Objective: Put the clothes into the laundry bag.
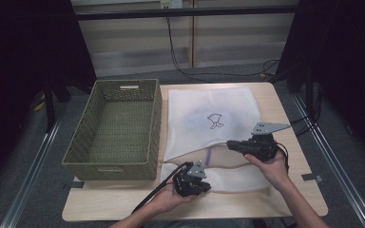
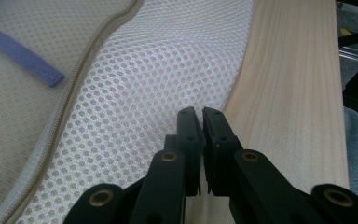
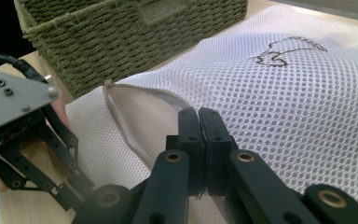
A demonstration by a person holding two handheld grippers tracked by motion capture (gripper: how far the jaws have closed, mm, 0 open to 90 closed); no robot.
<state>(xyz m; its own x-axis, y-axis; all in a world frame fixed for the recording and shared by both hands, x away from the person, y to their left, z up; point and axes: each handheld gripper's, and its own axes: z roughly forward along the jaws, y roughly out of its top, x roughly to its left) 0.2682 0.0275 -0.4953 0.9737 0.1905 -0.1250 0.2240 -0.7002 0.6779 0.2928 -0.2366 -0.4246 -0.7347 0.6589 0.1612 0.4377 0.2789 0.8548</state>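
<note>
A white mesh laundry bag (image 1: 212, 118) is lying across the wooden bench (image 1: 290, 118), just right of a green woven basket (image 1: 116, 130). Its zippered mouth is gaping along the near side, and a blue strap (image 2: 21, 56) is showing inside. The left gripper (image 1: 192, 179) is pinching the lower flap's mesh edge, its fingers (image 2: 189, 123) nearly pressed together. The right gripper (image 1: 233, 145) is holding the upper flap by the zipper (image 3: 135, 100), fingers (image 3: 189, 126) clamped tight on the mesh.
</note>
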